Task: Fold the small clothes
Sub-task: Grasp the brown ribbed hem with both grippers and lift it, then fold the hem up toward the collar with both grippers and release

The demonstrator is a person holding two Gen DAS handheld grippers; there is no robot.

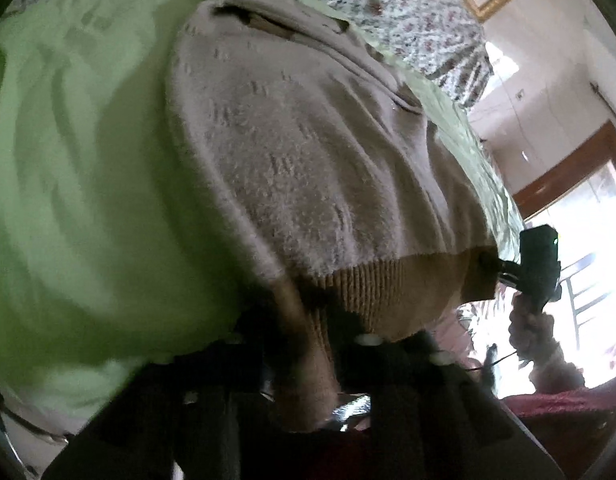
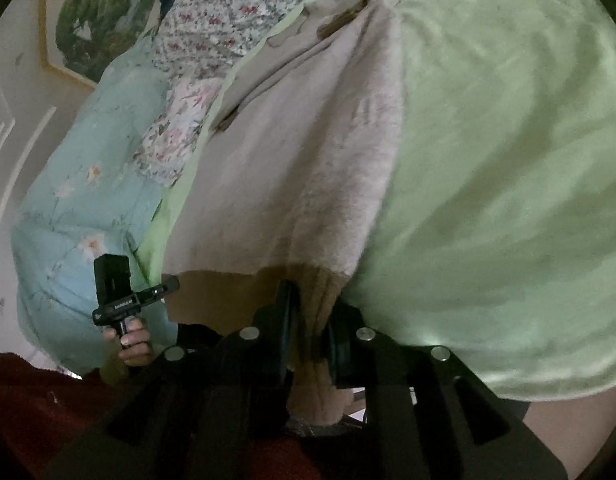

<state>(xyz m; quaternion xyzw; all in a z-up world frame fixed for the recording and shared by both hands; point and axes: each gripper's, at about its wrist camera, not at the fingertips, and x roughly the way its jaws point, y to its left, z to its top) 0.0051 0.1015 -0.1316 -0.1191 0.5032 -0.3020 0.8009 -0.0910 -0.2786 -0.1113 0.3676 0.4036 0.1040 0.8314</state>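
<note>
Beige fuzzy sweater [image 1: 308, 152] lies spread on the light green sheet [image 1: 87, 180], neckline at the far end, brown ribbed hem [image 1: 388, 284] at the near edge. Left gripper [image 1: 303, 340]: jaws pressed together, pinching one hem corner. Right gripper [image 2: 312, 340]: jaws close-set, a fold of hem clamped between the pads [image 2: 285, 320]; the other hem corner. Each gripper shows in the other's view, held in a hand [image 2: 131, 340].

Open sheet runs wide on the outer side of the sweater, bare of other items. On the opposite side the sheet edge sits close; just past it a floral quilt [image 2: 211, 20] and a pale blue flowered cover [image 2: 87, 168]. A framed picture [image 2: 91, 20] hangs on the wall beyond
</note>
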